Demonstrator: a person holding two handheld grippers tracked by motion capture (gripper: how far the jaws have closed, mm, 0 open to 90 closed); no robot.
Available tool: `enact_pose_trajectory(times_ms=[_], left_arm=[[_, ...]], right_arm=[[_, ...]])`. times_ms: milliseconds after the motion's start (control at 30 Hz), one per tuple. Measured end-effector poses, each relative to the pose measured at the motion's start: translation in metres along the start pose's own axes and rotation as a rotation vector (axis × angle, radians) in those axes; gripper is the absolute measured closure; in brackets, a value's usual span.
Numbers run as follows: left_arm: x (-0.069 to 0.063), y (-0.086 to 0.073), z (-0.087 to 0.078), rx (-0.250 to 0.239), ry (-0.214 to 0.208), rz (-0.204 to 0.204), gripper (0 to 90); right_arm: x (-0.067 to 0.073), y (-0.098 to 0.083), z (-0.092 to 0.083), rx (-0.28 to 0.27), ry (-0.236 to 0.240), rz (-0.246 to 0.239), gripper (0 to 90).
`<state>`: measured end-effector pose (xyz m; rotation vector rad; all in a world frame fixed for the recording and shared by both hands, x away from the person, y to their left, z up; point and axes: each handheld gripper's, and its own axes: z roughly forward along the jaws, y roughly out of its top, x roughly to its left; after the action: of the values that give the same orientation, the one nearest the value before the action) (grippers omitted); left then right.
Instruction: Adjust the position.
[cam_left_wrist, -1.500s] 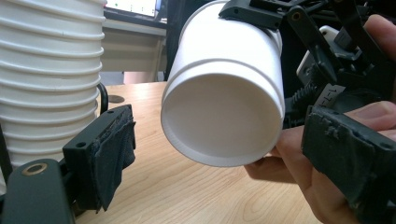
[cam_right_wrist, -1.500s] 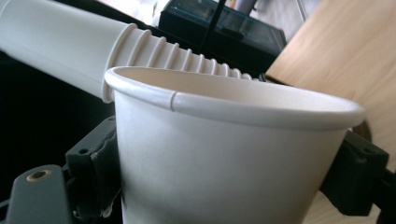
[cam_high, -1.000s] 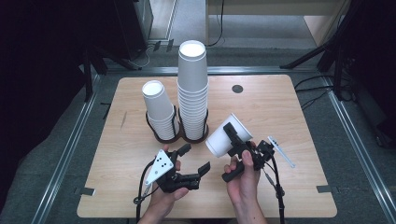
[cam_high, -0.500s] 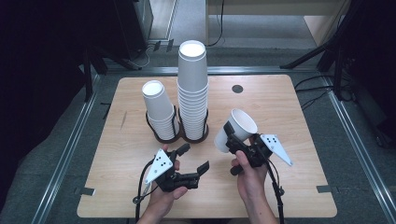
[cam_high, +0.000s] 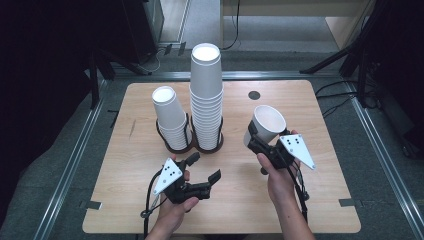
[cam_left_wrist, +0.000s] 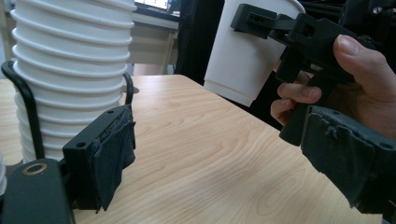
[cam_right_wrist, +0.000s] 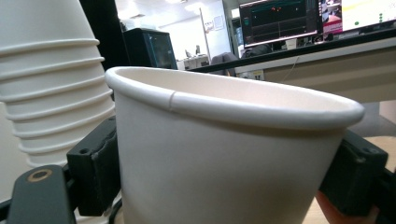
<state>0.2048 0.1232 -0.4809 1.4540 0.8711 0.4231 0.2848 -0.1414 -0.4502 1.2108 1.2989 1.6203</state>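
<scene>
A single white paper cup (cam_high: 267, 125) hangs tilted above the right half of the wooden table (cam_high: 310, 200), with my right gripper (cam_high: 256, 139) shut on its lower wall. In the right gripper view the cup (cam_right_wrist: 224, 154) sits between both jaws, mouth up. A tall stack of white cups (cam_high: 206, 95) and a shorter stack (cam_high: 170, 117) stand at the table's middle. My left gripper (cam_high: 205, 166) rests low in front of the stacks, open, with nothing between its pads (cam_left_wrist: 112, 154). From the left gripper view the held cup (cam_left_wrist: 243, 56) shows at the upper right.
A black wire holder (cam_high: 172, 147) rings the bases of both stacks. A small dark round disc (cam_high: 254, 95) lies at the table's far side. Metal rails (cam_high: 75, 165) run along the floor on both sides. A lit monitor (cam_right_wrist: 289, 18) stands far behind.
My right gripper has carried the cup to the right and a little up, turning it so its mouth faces more upward. The left gripper has stayed where it was.
</scene>
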Motion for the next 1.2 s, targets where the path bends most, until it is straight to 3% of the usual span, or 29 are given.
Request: enact_pose_trajectory(times_ms=[333, 467, 833, 1033, 1200], left_arm=[[0.005, 0.001, -0.002, -0.003, 0.021, -0.012, 10.1], [0.008, -0.001, -0.001, 0.003, 0.029, -0.019, 10.1], [0.014, -0.001, -0.003, 0.010, 0.053, -0.026, 10.1], [0.018, -0.001, -0.004, 0.008, 0.067, -0.042, 10.1], [0.021, 0.000, -0.005, 0.006, 0.073, -0.052, 10.1]], right_arm=[[-0.019, -0.001, 0.019, 0.004, -0.038, -0.076, 14.3], [-0.025, -0.002, 0.026, 0.013, -0.037, -0.073, 14.3], [-0.048, -0.014, 0.055, 0.024, -0.065, -0.187, 14.3], [-0.055, -0.024, 0.068, 0.010, -0.096, -0.208, 14.1], [-0.062, -0.038, 0.078, 0.006, -0.134, -0.284, 13.8]])
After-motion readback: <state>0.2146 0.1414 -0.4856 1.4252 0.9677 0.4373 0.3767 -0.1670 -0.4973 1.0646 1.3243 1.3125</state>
